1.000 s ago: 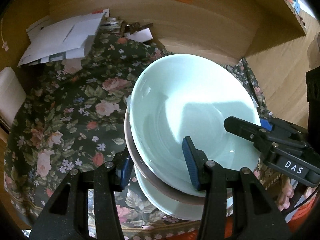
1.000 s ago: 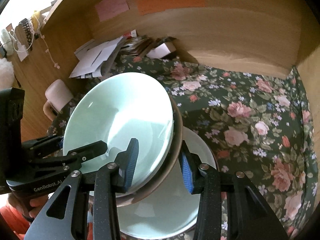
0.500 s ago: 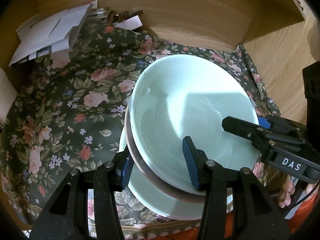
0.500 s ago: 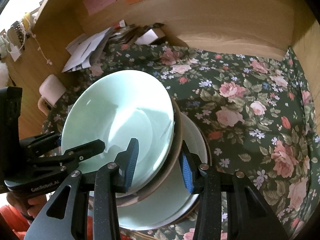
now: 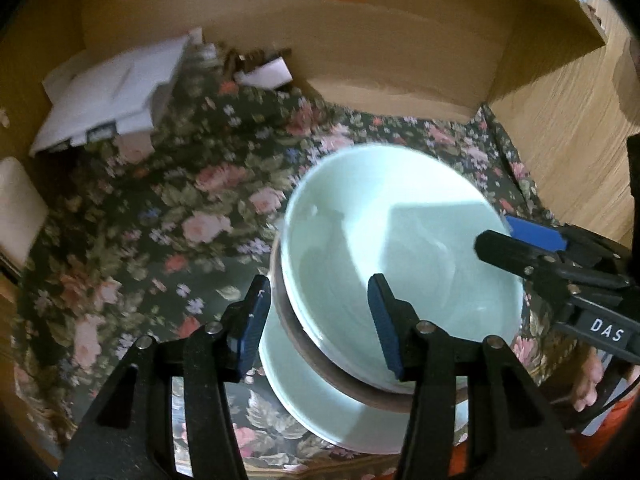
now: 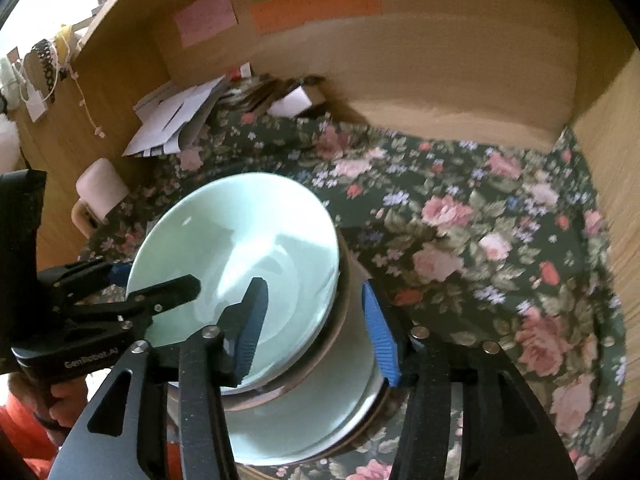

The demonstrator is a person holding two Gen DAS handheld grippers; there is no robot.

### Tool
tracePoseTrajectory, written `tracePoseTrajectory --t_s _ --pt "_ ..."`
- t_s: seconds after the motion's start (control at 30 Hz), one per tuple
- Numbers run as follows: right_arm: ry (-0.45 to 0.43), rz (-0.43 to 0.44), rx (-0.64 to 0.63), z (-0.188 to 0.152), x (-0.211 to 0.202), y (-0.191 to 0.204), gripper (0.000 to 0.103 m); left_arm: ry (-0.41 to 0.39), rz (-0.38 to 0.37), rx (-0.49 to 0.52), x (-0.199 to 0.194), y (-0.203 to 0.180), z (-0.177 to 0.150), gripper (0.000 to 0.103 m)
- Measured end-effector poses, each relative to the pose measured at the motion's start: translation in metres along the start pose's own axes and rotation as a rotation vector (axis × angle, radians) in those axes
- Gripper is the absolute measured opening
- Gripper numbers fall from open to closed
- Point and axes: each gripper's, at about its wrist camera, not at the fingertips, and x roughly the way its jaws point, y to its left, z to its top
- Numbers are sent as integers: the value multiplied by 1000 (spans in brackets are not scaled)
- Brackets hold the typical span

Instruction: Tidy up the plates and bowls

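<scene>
With the pale green bowl (image 5: 400,248) nested in the brown dish on the plate (image 6: 304,420) on the flowered tabletop (image 6: 480,240), I spread both claws, left (image 5: 320,320) and right (image 6: 316,328), having just eased off its rim, and should back away level without nudging the stack.

Bowl (image 5: 400,248) sits on top of a stack: a second dish (image 5: 304,336) under it, a plate (image 5: 316,404) at the bottom, all on the tablecloth (image 5: 160,216). Papers (image 5: 116,96) lie at ten o'clock from the stack, against the back wall (image 5: 360,56). A cup (image 6: 102,188) stands at nine o'clock, apart.
</scene>
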Motion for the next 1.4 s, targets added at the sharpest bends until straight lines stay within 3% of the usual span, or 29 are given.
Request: tracePoseTrajectory --t_s 0.2,0.47,0.6,0.67,0.77,0.87,1.03,1.4 --pt "-120 12 -11 9 -36 7 46 -147 14 -19 -43 4 12 51" --pt "-325 42 -59 9 -94 31 59 -378 5 -22 -111 -5 12 52" --pt "-397 30 -101 5 -113 42 71 -488 6 -15 -140 -13 0 61" --pt "-434 3 -123 1 -120 49 75 -524 14 -9 -150 -15 -6 72" --pt "-454 4 -143 -3 -124 56 77 -550 19 -10 -158 -18 -12 75" --pt "-469 14 -142 -7 -128 60 87 -567 28 -12 -163 -20 -17 87" --pt "-500 4 -134 -14 -135 63 101 -618 47 -1 -171 -22 -26 95" --pt "-509 17 -107 -16 -136 60 103 -645 64 15 -174 -27 -34 101"
